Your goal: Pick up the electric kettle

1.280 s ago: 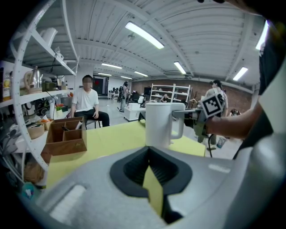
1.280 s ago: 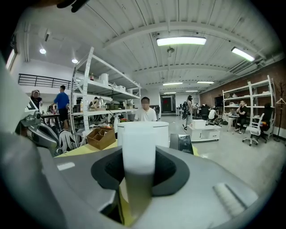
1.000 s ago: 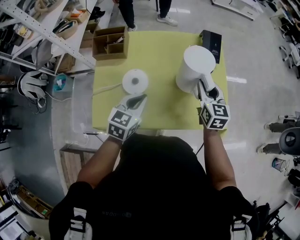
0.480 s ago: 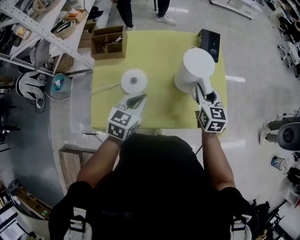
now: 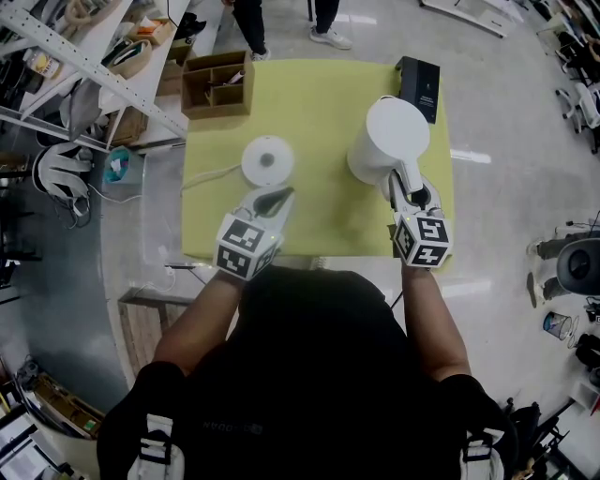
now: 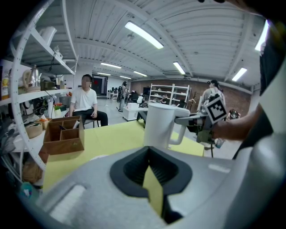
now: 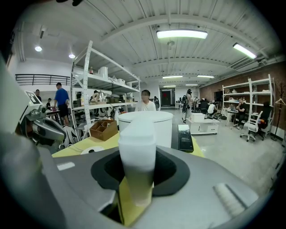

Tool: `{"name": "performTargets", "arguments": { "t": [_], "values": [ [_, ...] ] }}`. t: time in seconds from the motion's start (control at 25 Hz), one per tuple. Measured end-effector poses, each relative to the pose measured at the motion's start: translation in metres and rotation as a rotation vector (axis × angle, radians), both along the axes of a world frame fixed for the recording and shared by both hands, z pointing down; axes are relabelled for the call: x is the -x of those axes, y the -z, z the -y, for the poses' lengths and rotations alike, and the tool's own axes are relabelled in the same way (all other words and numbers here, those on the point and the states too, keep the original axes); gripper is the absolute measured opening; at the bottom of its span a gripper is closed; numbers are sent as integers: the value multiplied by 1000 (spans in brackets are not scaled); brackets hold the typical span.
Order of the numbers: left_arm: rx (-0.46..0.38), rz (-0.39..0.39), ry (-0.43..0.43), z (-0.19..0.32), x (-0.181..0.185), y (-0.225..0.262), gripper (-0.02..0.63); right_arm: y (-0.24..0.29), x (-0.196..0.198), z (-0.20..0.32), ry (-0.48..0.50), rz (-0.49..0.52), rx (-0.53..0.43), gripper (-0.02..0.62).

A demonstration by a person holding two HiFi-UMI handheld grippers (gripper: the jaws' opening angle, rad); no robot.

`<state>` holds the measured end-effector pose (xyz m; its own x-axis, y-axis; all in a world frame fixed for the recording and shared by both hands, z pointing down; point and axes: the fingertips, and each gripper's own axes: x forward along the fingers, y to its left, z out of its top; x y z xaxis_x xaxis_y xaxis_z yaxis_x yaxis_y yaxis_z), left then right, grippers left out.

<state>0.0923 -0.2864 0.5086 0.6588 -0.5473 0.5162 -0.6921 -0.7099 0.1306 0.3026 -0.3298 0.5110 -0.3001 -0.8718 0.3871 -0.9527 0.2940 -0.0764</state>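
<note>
Grey-shelled and topped with marker cubes, the two grippers are held over the near edge of the yellow-green table (image 5: 319, 225). The left gripper (image 5: 281, 195) points at the table top, its jaws drawn together at the tips with nothing between them, only a sliver of table showing through. The right gripper (image 5: 406, 185) is clenched on the white handle (image 7: 136, 147) of the electric kettle (image 5: 392, 127); the handle fills the gap between its jaws. The kettle is upright at the right side of the table, lid on, its handle turned toward the person. Whether its foot touches the table cannot be told. Just beyond the left gripper lies the round white kettle base (image 5: 268, 161), well apart from the kettle, its pale cord (image 5: 214, 175) running off to the left edge. Farther back, a brown cardboard box with dividers (image 5: 218, 82) sits at the far left corner, and a flat black box (image 5: 422, 86) at the far right corner, just behind the kettle. Past the table, two people's legs (image 5: 328, 21) stand on the grey floor.
</note>
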Motion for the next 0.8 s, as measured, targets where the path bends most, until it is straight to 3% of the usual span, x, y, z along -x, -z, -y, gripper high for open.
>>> {"name": "performTargets", "arguments": {
  "t": [0.8],
  "values": [
    [-16,6,35,-18,-9,3,3,-8,3,-10,11,-3,-17,137]
  ]
}}
